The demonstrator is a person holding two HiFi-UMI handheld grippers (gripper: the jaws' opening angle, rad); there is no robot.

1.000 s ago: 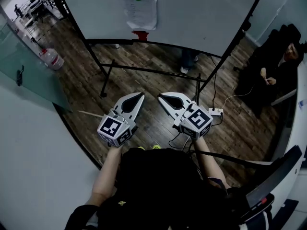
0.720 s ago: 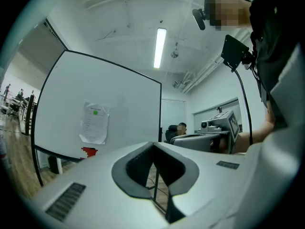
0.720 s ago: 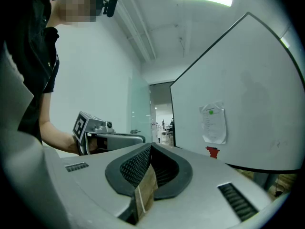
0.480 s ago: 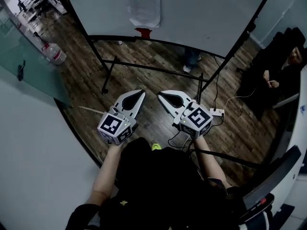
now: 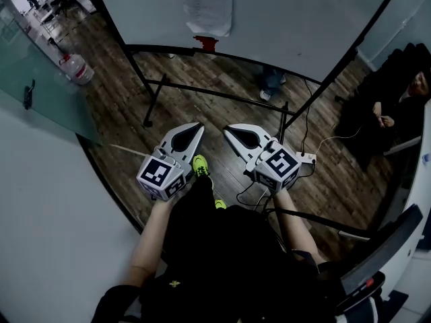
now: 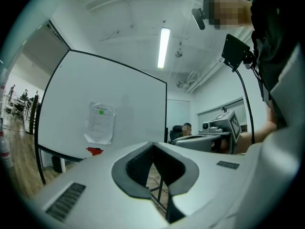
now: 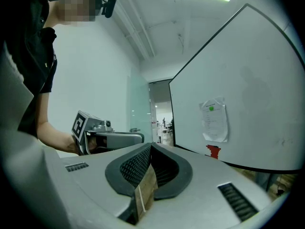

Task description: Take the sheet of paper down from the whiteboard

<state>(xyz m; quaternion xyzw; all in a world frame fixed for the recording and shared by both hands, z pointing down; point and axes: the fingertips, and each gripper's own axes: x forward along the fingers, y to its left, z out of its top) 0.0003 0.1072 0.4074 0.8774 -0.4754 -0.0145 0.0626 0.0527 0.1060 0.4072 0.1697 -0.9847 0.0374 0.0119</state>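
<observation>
Head view: paper (image 5: 209, 5) on whiteboard (image 5: 303, 19); left gripper (image 5: 196, 126), right gripper (image 5: 227, 128) closed, empty

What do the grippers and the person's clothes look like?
Both the left gripper and the right gripper are pale grey tapering shells with dark pads; each carries a cube of black-and-white square markers. The person wears a black short-sleeved top.

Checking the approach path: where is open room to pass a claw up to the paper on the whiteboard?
Bare whiteboard flanks the sheet of paper on both sides, widest to its right. Below it, a red object crowds the ledge. Floor before the stand's crossbar is open; a power strip clutters its right.
</observation>
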